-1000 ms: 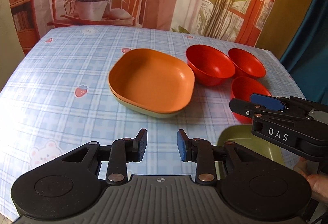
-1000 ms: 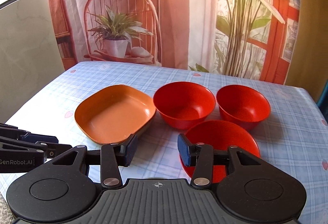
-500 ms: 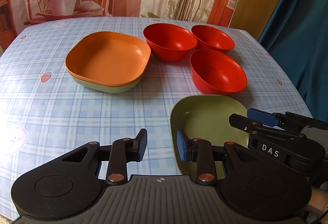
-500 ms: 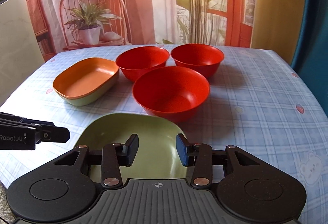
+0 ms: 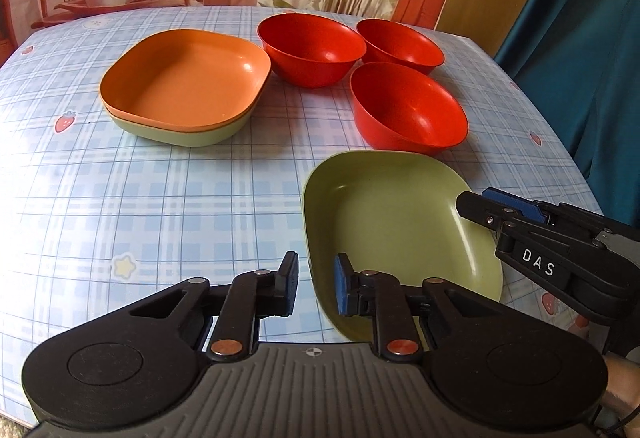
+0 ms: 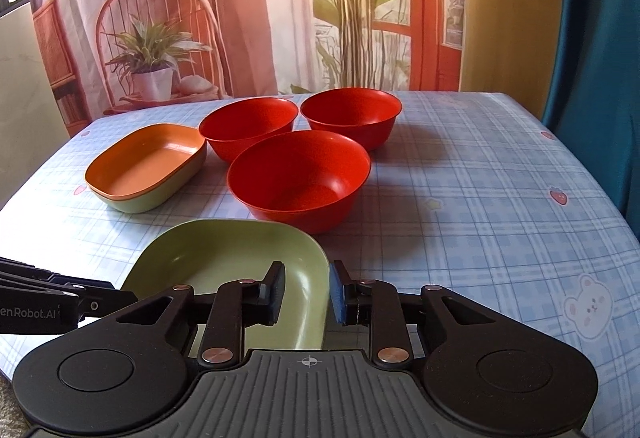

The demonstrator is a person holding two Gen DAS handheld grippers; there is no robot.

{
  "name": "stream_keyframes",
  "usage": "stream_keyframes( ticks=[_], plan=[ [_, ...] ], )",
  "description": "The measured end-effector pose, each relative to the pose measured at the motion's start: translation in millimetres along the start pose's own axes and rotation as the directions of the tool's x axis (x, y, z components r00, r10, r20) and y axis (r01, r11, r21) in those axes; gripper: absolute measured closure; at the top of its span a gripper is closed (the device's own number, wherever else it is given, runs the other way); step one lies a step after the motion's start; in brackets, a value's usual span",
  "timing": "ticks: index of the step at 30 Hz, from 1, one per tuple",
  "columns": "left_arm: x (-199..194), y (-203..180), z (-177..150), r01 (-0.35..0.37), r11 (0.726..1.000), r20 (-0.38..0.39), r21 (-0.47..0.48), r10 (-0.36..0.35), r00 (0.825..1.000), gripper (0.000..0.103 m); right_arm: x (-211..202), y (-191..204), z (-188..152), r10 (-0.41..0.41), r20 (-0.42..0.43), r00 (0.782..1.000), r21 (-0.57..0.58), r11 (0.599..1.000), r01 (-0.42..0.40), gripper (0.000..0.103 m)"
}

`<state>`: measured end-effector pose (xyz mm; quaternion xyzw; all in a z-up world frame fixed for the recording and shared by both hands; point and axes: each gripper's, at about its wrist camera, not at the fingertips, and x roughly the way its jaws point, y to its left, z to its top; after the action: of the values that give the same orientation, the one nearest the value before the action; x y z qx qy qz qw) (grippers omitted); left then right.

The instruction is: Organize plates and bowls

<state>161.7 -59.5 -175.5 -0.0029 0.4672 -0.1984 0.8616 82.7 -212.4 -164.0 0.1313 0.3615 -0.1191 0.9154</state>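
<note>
**Both grippers close in on the green plate's rims**

Since a second ago both grippers have come down and forward to the green plate [image 5: 384,222], which then showed only as a sliver at the left camera's edge and not at all in the right one.

Left gripper [image 5: 316,286]: its fingers straddle the plate's near-left rim, one outside over the cloth, the blue-padded one inside. They are closing, with a narrow gap left; the pads do not look pressed on the rim yet.

Right gripper [image 6: 306,292]: its fingers straddle the plate's right rim, the left finger inside the plate [image 6: 224,258], the blue pad just outside. These too are closing, and whether the pads touch the rim I cannot tell for sure; a small gap shows.

The green plate lies flat on the checked tablecloth [image 5: 160,197], nearest the person. Just beyond it sits a red bowl [image 5: 408,105], close to touching. Two more red bowls [image 5: 312,49] [image 5: 400,43] stand behind, side by side. To their left an orange plate [image 5: 184,77] is nested in a second green plate [image 5: 180,131].
</note>
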Motion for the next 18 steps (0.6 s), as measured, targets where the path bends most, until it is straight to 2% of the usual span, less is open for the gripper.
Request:
stream_keyframes(
  ticks=[5, 9, 18],
  plan=[
    [2.7, -1.8, -3.1, 0.006, 1.000, -0.014, 0.003, -0.006, 1.000, 0.088, 9.6, -6.6, -4.9, -0.011, -0.047, 0.999, 0.035, 0.999, 0.013, 0.080],
    [3.8, 0.8, -3.9, 0.008, 1.000, -0.018, -0.008, -0.008, 1.000, 0.092, 16.5, -8.5, -12.4, 0.009, -0.093, 0.996, 0.068, 0.998, -0.003, 0.086],
    [3.1, 1.3, -4.2, 0.011, 1.000, -0.012, -0.012, -0.011, 1.000, 0.092, 18.9, -6.8, -14.5, 0.016, -0.113, 0.993, 0.066, 0.998, -0.009, 0.092]
  ],
)
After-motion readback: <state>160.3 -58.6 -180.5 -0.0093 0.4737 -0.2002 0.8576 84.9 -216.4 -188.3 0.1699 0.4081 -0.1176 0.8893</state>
